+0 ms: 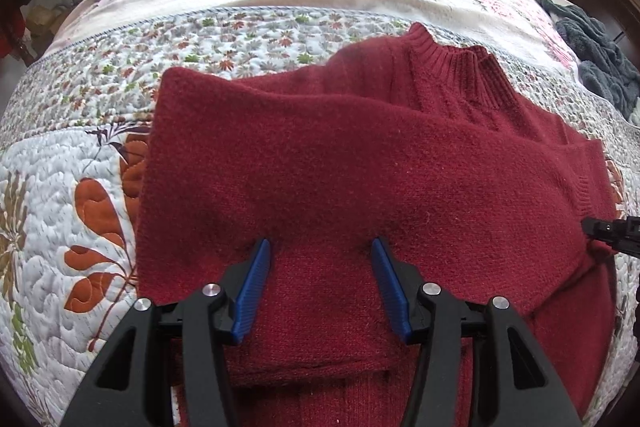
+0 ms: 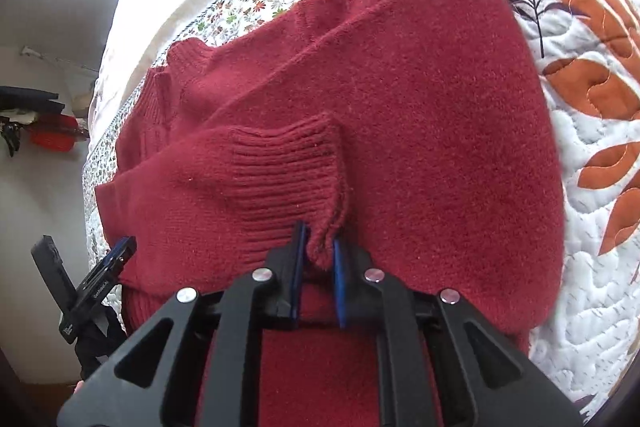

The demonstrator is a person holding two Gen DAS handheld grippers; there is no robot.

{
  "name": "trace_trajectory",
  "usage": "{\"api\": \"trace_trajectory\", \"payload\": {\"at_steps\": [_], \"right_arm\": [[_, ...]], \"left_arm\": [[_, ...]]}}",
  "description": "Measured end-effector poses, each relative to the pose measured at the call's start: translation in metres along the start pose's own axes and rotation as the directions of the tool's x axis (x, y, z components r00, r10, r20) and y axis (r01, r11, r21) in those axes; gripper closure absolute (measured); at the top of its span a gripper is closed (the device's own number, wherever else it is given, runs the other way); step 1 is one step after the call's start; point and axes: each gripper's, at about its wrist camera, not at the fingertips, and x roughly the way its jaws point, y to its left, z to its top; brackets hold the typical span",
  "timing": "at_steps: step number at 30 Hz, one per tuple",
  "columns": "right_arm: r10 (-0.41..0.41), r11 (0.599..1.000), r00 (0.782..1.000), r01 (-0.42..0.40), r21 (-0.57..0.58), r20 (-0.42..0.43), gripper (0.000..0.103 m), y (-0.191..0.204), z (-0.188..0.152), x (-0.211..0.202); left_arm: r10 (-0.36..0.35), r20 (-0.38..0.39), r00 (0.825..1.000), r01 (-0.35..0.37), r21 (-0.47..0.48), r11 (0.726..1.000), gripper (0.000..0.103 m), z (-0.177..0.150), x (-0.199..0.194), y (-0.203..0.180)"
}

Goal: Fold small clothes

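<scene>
on the bed's floral quilt (image 1: 60,187) lies a dark red knit sweater (image 1: 340,167), its ribbed collar (image 1: 460,67) toward the far side. left hand-held gripper (image 1: 322,247): blue fingers (image 1: 256,283) spread wide, tips resting on the knit, nothing between them. right hand-held gripper (image 2: 320,247): pinching the edge of the ribbed sleeve cuff (image 2: 288,171), which lies across the sweater body.

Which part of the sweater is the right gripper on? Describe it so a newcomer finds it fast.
On the floral quilt lies a dark red sweater, one sleeve folded across its body. At that sleeve's end is the ribbed cuff, its corner pinched in the right gripper. Its vertical ribbing sets it apart from the smooth knit around.
</scene>
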Motion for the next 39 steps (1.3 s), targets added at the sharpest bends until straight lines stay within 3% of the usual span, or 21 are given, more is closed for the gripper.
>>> {"api": "trace_trajectory", "payload": {"at_steps": [4,8,13,20,24,31,39], "right_arm": [[-0.004,1.0,1.0,0.004,-0.024,0.007,0.088,0.004,-0.001,-0.003],[-0.027,0.994,0.997,0.035,-0.1,0.076,0.064,0.017,-0.016,-0.029],[-0.013,0.985,0.999,0.022,-0.172,0.049,0.063,0.008,-0.064,-0.059],[-0.044,0.984,0.999,0.039,-0.173,-0.021,0.058,-0.017,-0.148,-0.083],[-0.093,0.982,0.993,0.081,-0.168,-0.066,0.053,-0.032,-0.199,-0.093],[-0.161,0.977,0.974,0.136,-0.163,-0.157,0.049,-0.059,-0.267,-0.104],[-0.178,0.982,0.956,0.158,-0.105,-0.235,0.048,-0.09,-0.303,-0.1]], "left_arm": [[0.015,0.001,1.0,-0.015,-0.002,1.0,0.049,0.001,-0.003,-0.002],[0.034,0.014,0.999,-0.034,-0.002,0.999,0.049,-0.01,-0.026,-0.007],[0.067,-0.003,0.998,-0.067,0.015,0.998,0.044,-0.059,-0.061,-0.005],[0.153,-0.12,0.981,-0.153,0.008,0.988,0.041,-0.149,-0.104,0.017],[0.159,-0.196,0.968,-0.167,-0.025,0.986,0.04,-0.194,-0.123,0.032],[0.141,-0.306,0.942,-0.181,-0.104,0.978,0.039,-0.245,-0.133,0.057],[0.115,-0.351,0.929,-0.159,-0.099,0.982,0.039,-0.287,-0.137,0.052]]}}
